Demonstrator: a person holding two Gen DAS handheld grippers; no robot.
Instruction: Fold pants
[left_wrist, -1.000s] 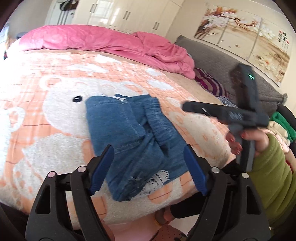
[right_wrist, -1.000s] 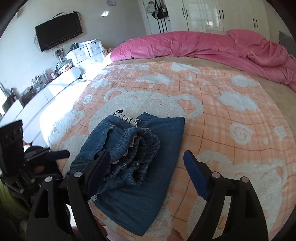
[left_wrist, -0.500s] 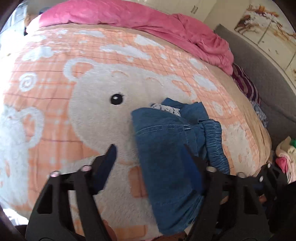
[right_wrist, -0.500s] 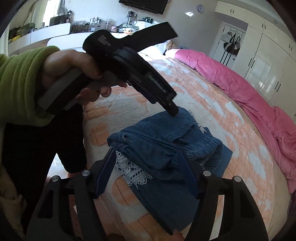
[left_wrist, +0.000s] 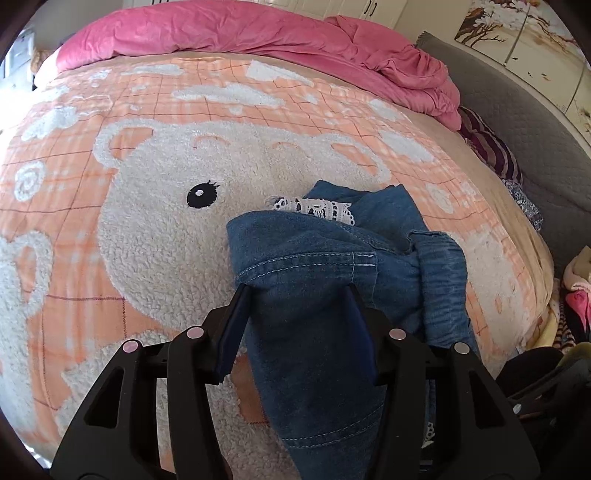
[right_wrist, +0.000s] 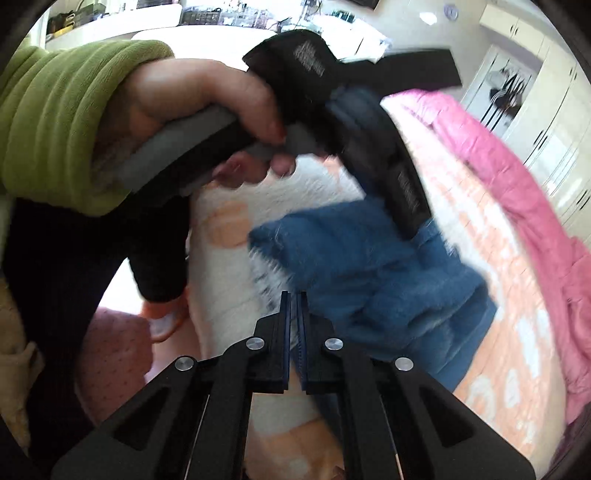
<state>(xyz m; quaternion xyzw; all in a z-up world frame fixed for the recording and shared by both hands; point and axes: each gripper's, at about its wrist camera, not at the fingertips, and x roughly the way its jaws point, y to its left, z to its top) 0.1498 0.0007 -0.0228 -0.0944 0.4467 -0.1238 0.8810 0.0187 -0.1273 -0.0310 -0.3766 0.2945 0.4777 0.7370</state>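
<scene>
Blue denim pants (left_wrist: 332, 266) with white lace trim lie bunched near the front edge of the bed; they also show blurred in the right wrist view (right_wrist: 369, 266). My left gripper (left_wrist: 299, 291) has its fingers closed around a thick fold of the denim. In the right wrist view the left gripper (right_wrist: 406, 192) presses down onto the pants, held by a hand in a green sleeve. My right gripper (right_wrist: 293, 295) is shut with pads nearly touching, at the lace edge of the pants; I cannot tell whether cloth is between them.
The bed carries an orange and white bear blanket (left_wrist: 155, 229). A pink duvet (left_wrist: 258, 33) lies along the far side. A grey sofa (left_wrist: 535, 122) with clothes stands to the right. Cabinets (right_wrist: 546, 129) line the wall.
My left gripper has moved onto the pants and closed on a fold. My right gripper has closed from open and swung toward the lace edge.
</scene>
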